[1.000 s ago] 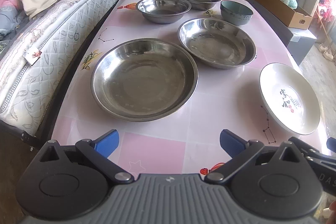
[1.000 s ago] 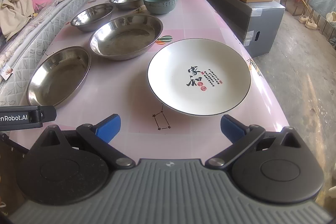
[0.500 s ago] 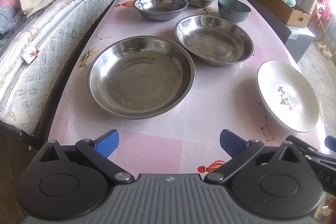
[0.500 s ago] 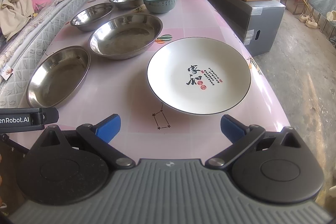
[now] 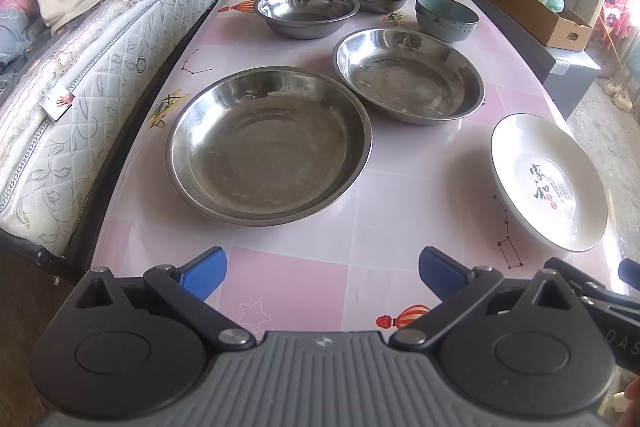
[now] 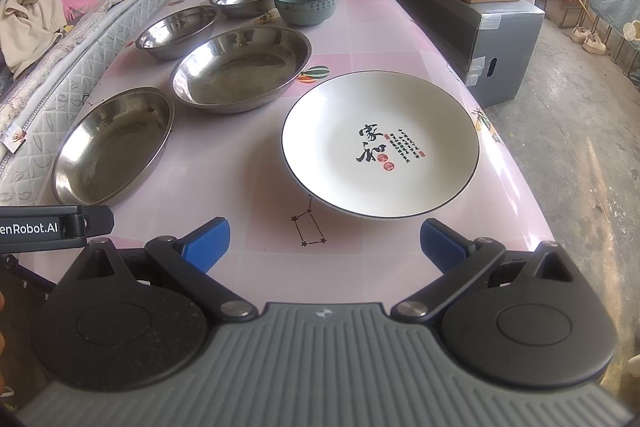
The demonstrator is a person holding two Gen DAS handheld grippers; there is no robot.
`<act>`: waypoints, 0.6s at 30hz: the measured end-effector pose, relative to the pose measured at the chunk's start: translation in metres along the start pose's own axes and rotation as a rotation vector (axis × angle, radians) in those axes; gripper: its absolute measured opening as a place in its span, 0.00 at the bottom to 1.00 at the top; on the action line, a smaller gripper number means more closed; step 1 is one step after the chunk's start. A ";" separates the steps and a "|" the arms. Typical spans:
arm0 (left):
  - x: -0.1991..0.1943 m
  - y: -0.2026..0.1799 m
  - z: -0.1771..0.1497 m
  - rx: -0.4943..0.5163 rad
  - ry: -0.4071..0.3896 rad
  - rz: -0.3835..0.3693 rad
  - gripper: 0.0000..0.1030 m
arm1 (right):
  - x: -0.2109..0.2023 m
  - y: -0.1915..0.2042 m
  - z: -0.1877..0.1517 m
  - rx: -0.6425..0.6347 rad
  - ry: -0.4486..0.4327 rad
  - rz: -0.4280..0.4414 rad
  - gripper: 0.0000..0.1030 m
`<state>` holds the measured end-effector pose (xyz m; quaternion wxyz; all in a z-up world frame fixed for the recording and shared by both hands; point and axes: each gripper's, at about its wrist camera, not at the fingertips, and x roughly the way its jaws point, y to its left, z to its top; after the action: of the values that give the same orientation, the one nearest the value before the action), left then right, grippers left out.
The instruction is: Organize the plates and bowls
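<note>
On the pink table [image 5: 288, 279] we count six dishes, all apart — four steel pans [image 5: 268, 151], one teal bowl [image 5: 446, 17], one white plate [image 6: 380, 145]. Left gripper [image 5: 322, 273] and right gripper [image 6: 324, 245] hover at the near edge, jaws spread, holding nothing.

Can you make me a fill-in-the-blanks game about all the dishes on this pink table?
1. The white plate has black writing and sits nearest the ____ hand-held gripper.
2. The number of shiny steel dishes on the pink table is ____.
3. The only bowl that is not steel, the one at the far end, is colored ____.
4. Both the right and the left hand-held gripper are ____ and hold nothing.

Missing words: right; four; blue-green; open
</note>
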<state>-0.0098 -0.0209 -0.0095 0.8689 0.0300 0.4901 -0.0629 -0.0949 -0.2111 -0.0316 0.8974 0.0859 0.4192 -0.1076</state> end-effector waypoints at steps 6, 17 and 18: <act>0.002 0.002 -0.001 -0.003 0.002 0.003 1.00 | -0.002 0.003 0.001 0.001 -0.006 0.013 0.99; 0.016 0.012 0.012 -0.022 0.014 0.032 1.00 | -0.004 0.011 0.016 -0.035 -0.070 0.051 0.99; 0.018 0.014 0.014 -0.027 0.010 0.040 1.00 | -0.005 0.012 0.020 -0.048 -0.084 0.050 0.99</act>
<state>0.0133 -0.0096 -0.0173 0.8677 0.0285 0.4948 -0.0391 -0.0807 -0.2041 -0.0142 0.9185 0.0703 0.3811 -0.0788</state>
